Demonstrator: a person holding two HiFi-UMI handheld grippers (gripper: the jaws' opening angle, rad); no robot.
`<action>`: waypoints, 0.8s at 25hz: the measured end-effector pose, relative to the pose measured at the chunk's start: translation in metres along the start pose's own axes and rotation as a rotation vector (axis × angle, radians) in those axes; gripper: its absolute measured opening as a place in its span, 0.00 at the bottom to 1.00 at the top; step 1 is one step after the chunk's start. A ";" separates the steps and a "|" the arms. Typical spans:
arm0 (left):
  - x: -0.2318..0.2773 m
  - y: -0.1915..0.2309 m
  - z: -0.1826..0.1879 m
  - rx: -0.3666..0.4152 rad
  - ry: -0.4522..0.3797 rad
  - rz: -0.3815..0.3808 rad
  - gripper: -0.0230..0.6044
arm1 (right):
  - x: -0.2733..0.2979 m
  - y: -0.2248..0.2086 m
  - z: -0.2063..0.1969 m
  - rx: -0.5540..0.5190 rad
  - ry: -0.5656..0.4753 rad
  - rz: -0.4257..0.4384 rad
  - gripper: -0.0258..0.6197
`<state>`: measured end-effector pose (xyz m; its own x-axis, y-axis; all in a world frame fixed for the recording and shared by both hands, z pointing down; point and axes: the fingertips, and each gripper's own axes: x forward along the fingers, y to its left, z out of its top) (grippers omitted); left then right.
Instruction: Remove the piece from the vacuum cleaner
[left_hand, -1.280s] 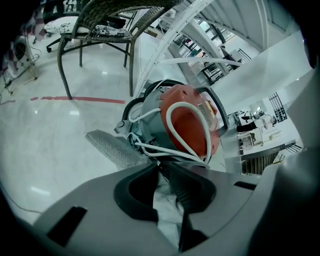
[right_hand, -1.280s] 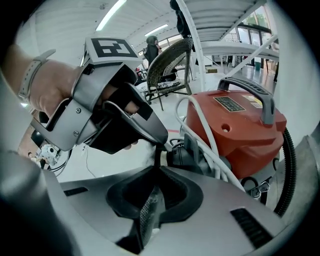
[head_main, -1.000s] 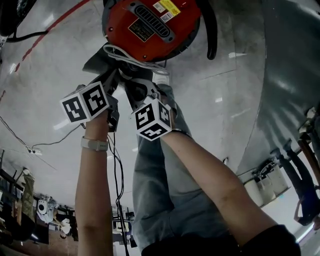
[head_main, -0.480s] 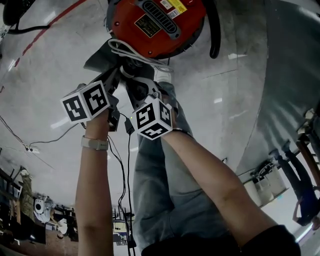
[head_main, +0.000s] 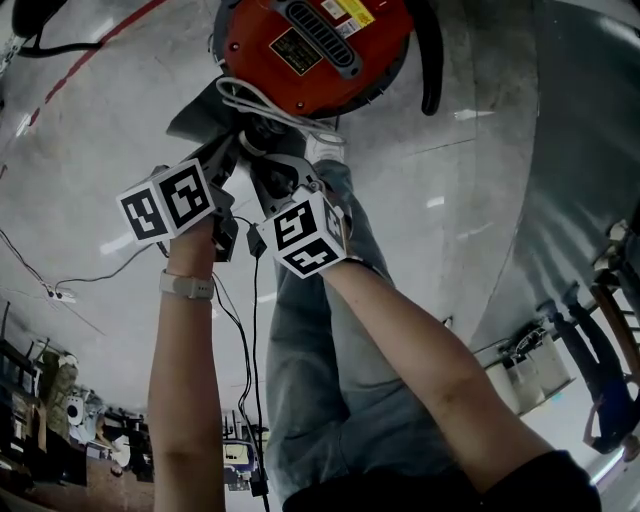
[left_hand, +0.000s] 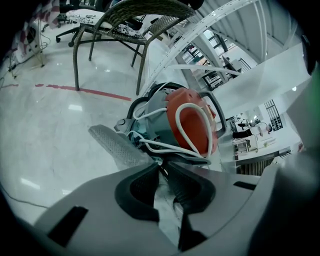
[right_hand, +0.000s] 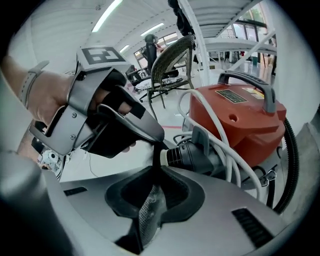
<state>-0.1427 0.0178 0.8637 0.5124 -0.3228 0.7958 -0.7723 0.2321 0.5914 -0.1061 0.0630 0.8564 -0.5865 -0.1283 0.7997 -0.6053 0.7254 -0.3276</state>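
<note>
This was a large open workshop or lab hall, not a home. The red vacuum cleaner (head_main: 310, 50) stood on a glossy pale floor (head_main: 110, 150), with a red line (left_hand: 85, 91) marked across the floor to one side of it. Beyond the vacuum cleaner were a wicker chair (left_hand: 135, 15) and white steel beams (left_hand: 227, 7), and strip lights (right_hand: 107, 14) ran high above it. Further from it, loose cables (head_main: 245, 370) trailed over the floor toward cluttered work benches (head_main: 60, 420).

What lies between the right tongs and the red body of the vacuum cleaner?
The right gripper view shows a black hose connector and white cord loops between the right tongs and the red body.
</note>
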 end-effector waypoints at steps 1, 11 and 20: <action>0.001 -0.001 0.000 -0.001 0.001 -0.002 0.15 | 0.000 -0.001 0.000 0.015 0.000 0.002 0.15; -0.003 -0.003 0.001 -0.065 -0.021 0.007 0.14 | -0.004 -0.003 0.001 0.048 -0.002 0.039 0.14; -0.004 -0.002 0.000 -0.119 -0.032 0.002 0.14 | -0.004 -0.003 0.001 -0.021 0.012 0.066 0.14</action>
<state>-0.1428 0.0185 0.8595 0.4967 -0.3511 0.7938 -0.7227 0.3392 0.6022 -0.1026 0.0611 0.8536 -0.6186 -0.0716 0.7824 -0.5539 0.7460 -0.3697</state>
